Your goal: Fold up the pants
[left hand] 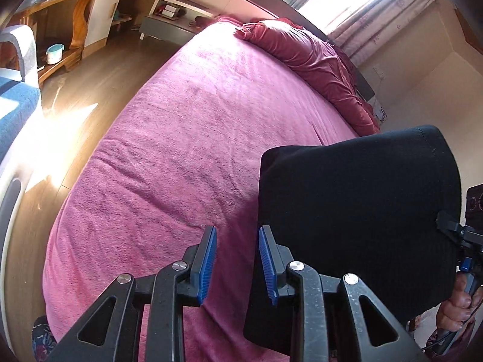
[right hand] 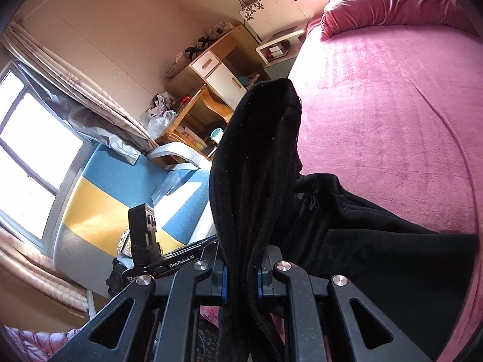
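The black pants (left hand: 356, 211) hang folded in the air over the pink bed (left hand: 196, 138), held at their right edge by my right gripper (left hand: 449, 229). My left gripper (left hand: 237, 262) is open and empty, its blue pads (left hand: 208, 259) just left of the pants' edge. In the right wrist view my right gripper (right hand: 240, 280) is shut on a thick fold of the pants (right hand: 256, 166), which stands up in front of the camera; the rest of the pants (right hand: 377, 235) drapes down onto the bed (right hand: 377, 105).
A dark red pillow (left hand: 308, 57) lies at the head of the bed. A nightstand (left hand: 172, 18), a wooden desk (left hand: 69, 27) and a blue and yellow sofa (right hand: 120, 199) stand beside the bed. The left gripper's camera body (right hand: 143, 229) shows in the right wrist view.
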### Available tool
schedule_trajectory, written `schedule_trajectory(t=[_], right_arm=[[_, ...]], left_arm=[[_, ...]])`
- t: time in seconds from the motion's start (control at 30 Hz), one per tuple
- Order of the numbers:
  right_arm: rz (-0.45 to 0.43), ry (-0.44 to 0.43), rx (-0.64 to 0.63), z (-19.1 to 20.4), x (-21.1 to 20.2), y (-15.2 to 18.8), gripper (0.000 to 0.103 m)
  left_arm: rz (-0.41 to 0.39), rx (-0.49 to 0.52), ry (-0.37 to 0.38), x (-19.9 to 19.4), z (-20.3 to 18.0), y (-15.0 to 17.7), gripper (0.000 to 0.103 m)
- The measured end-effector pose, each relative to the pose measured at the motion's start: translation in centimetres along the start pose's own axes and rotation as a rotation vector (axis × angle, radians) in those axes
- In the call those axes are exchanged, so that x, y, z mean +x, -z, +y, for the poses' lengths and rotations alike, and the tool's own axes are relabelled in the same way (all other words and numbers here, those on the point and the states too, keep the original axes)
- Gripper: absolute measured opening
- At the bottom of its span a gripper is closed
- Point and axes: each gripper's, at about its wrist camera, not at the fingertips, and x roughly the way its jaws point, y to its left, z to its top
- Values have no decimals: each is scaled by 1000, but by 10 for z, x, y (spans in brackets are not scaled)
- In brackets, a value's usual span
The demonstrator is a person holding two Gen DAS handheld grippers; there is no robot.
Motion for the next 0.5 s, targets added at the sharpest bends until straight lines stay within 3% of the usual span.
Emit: schedule_trajectory(t=[0.3,0.5], right_arm=[[-76,73,75,-42,-53,12,13],[-88,168,180,-101,-77,32,13]], left_arm=[[36,94,44,31,-51,-4,30],[80,199,76,51,-88,12,29]])
